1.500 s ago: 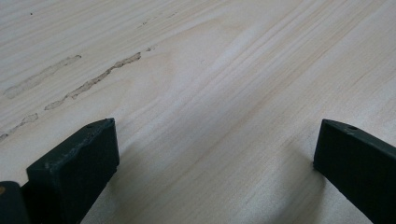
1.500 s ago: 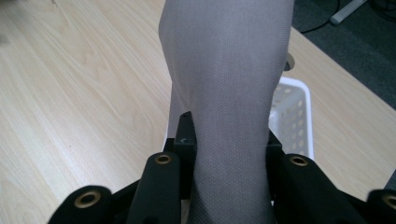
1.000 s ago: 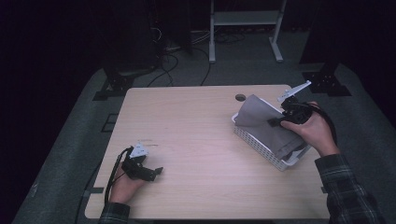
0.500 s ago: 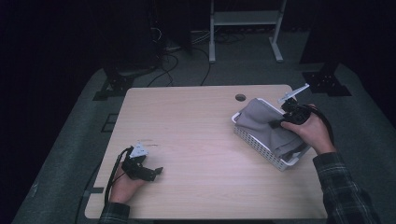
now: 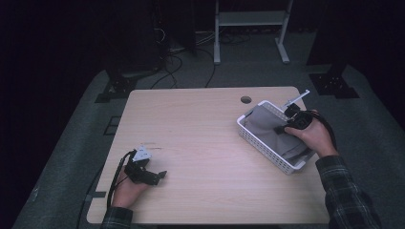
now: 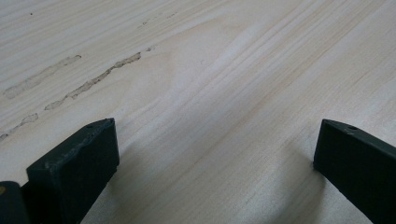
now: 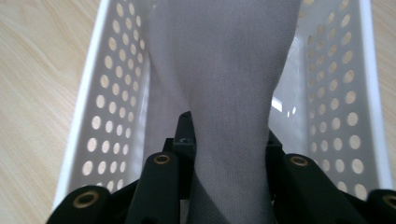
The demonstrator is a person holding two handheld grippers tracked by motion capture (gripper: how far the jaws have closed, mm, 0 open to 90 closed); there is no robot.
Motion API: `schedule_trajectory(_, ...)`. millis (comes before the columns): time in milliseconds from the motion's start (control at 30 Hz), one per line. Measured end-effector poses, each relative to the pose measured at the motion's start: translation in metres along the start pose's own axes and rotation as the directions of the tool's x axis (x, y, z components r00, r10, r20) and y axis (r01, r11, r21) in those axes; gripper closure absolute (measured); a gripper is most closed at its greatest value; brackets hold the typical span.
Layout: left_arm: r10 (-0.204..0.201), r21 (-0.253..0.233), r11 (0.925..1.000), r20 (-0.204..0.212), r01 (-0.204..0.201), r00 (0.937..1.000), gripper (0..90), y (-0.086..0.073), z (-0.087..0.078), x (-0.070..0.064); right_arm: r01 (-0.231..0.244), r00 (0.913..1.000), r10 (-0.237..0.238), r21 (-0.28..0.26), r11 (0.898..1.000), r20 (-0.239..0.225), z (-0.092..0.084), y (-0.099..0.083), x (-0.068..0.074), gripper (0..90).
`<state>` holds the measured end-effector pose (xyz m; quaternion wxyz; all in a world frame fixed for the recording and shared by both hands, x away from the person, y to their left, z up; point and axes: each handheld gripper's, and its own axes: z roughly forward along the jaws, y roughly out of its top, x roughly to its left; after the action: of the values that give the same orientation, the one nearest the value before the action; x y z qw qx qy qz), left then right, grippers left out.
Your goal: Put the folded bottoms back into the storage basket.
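Note:
A grey cloth (image 5: 270, 129) lies in a white perforated basket (image 5: 252, 136) at the table's right side. My right gripper (image 5: 282, 128) is down inside the basket, shut on the grey cloth (image 7: 233, 84), which runs up between its jaws in the right gripper view; the basket's walls (image 7: 109, 107) stand on both sides. At the near left of the table rests my left gripper (image 5: 157, 175), open. Its two black fingers (image 6: 79, 163) stand wide apart over bare wood (image 6: 210, 93).
The light wooden table (image 5: 191, 129) has a round cable hole (image 5: 246, 99) near its far edge. Scuff marks (image 6: 93, 79) streak the wood ahead of the left gripper. Beyond the table the dark floor holds stand legs and cables (image 5: 176, 62).
The right gripper has lowered the grey cloth from a raised bunch down into the basket. The left gripper has stayed put.

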<state>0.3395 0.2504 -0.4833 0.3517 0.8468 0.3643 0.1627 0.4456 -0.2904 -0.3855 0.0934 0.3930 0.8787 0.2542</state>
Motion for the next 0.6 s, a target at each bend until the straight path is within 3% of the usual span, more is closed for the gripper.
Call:
schedule_trajectory(200, 0.0, 0.0, 1.0, 0.0, 0.0, 1.0, 0.0, 0.0, 0.0, 0.0, -0.008, 1.0, 0.008, 0.007, 1.0, 0.004, 0.009, -0.004, -0.003, 68.2)
schedule_trajectory(500, 0.0, 0.0, 1.0, 0.0, 0.0, 1.0, 0.0, 0.0, 0.0, 0.0, 0.004, 0.9986, -0.006, 0.03, 1.0, 0.053, 0.022, -0.008, -0.008, 63.5)
schedule_trajectory(600, 0.0, 0.0, 1.0, 0.0, 0.0, 1.0, 0.0, 0.0, 0.0, 0.0, 0.013, 0.997, -0.016, 0.038, 0.999, 0.076, 0.026, -0.009, -0.009, 58.1)
